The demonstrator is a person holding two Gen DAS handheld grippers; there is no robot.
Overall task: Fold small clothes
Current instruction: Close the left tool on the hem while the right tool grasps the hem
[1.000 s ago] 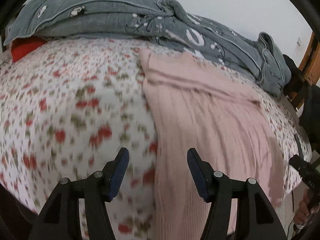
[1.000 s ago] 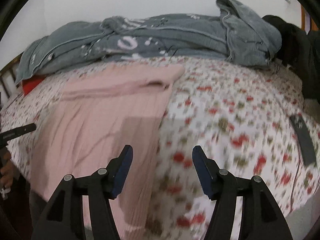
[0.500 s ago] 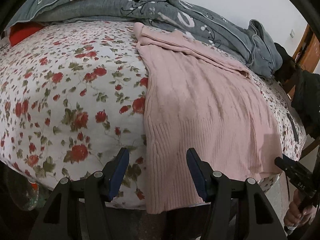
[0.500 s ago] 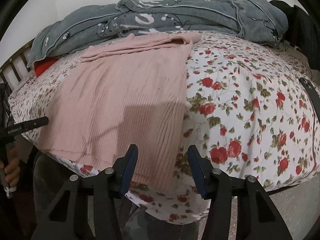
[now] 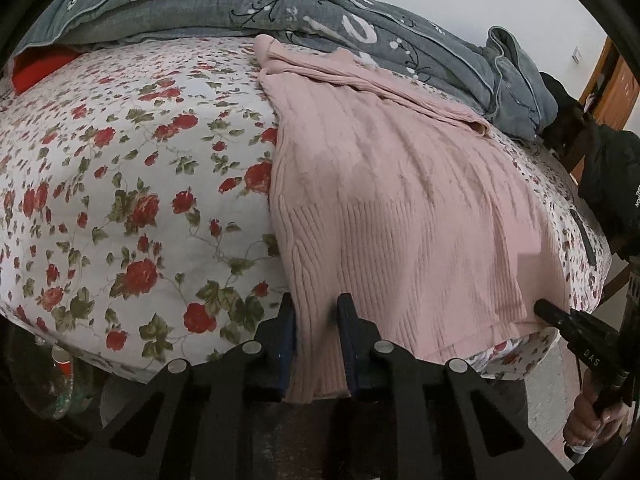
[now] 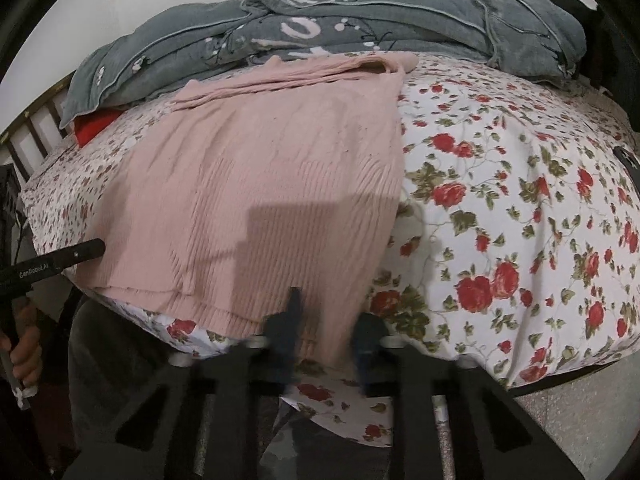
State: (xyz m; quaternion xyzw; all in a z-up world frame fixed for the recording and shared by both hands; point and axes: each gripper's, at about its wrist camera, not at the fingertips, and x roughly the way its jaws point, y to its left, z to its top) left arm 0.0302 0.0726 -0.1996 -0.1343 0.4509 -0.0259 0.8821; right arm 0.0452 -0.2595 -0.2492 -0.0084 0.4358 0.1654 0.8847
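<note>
Knitwear, pink: the pink sweater (image 5: 400,200) lies flat on the floral bedsheet (image 5: 120,184), its hem hanging over the near edge of the bed, its collar end far ahead of both pairs of fingers, up against the grey quilt (image 5: 280,4).

Left gripper (image 5: 316,336): a second ago the jaws stood wide above the cloth; they have just been closing and now sit narrow, with the hem's left corner between them. The knit bunches in the gap and the pads look pressed on it.

Right gripper (image 6: 326,340): same story. Jaws have just been closing, from wide to a narrow gap, with the hem's right corner between them. This view is blurred near the tips, but fabric fills the gap, so I read it as pinched.

Both tools have also come down and in toward the bed edge since the earlier views; the sweater itself has not shifted.

Each tool shows at the edge of the other's view, a hand on its handle.

Meaning for the job: both hem corners seem secured, nothing folded yet. Likely next, lift the hem and carry it toward the collar. Risk: a shallow pinch slipping off the loose knit.
</note>
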